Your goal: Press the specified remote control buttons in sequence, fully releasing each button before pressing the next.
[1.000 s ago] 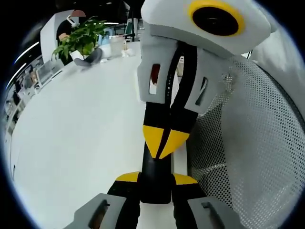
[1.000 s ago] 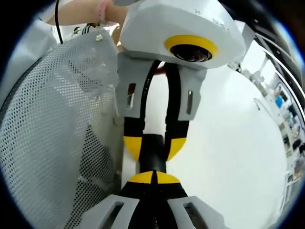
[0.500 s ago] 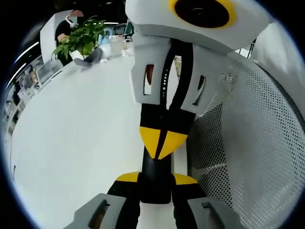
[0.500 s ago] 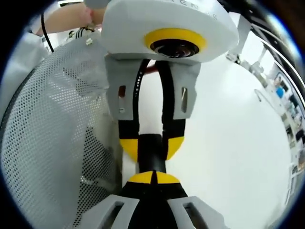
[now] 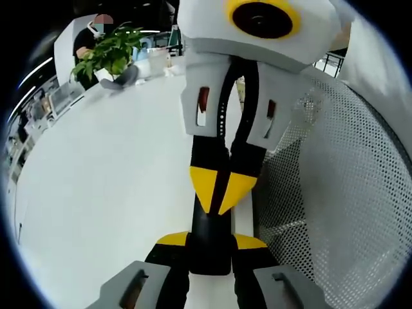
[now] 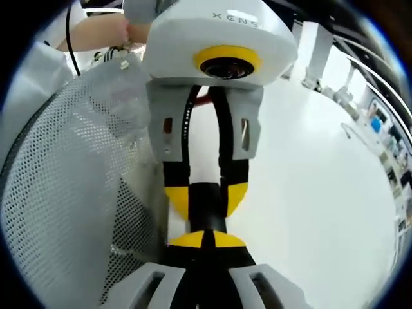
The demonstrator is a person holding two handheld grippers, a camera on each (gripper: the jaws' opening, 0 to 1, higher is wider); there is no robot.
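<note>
Left tool: the left tool [image 5: 210,239] held the near end of a dark bar, the remote [image 5: 211,248], its yellow-tipped jaws closed against the bar's two sides.
Right tool: the right tool [image 6: 204,239] had its jaws drawn tight together, the yellow tips meeting in a point that rested on the remote's [image 6: 207,205] top face, just ahead of the left tool's grip.
Remote: it lay straight ahead of both tools, between them, held above the white worktop [image 5: 109,174]; its buttons were too dark and too covered to tell apart.
Mesh: a white mesh bag [image 5: 341,193] sat close beside the remote, to the right of the left tool and to the left of the right tool [image 6: 71,193].
Background: a potted plant [image 5: 106,55] stood far ahead of the left tool, at the worktop's far edge.
Progress: a press looked to be under way, tip on the remote; which button in the sequence it was could not be told, nor how many were done.
Left to do: judged from this, lift the tip fully clear, then go on to any remaining buttons.
</note>
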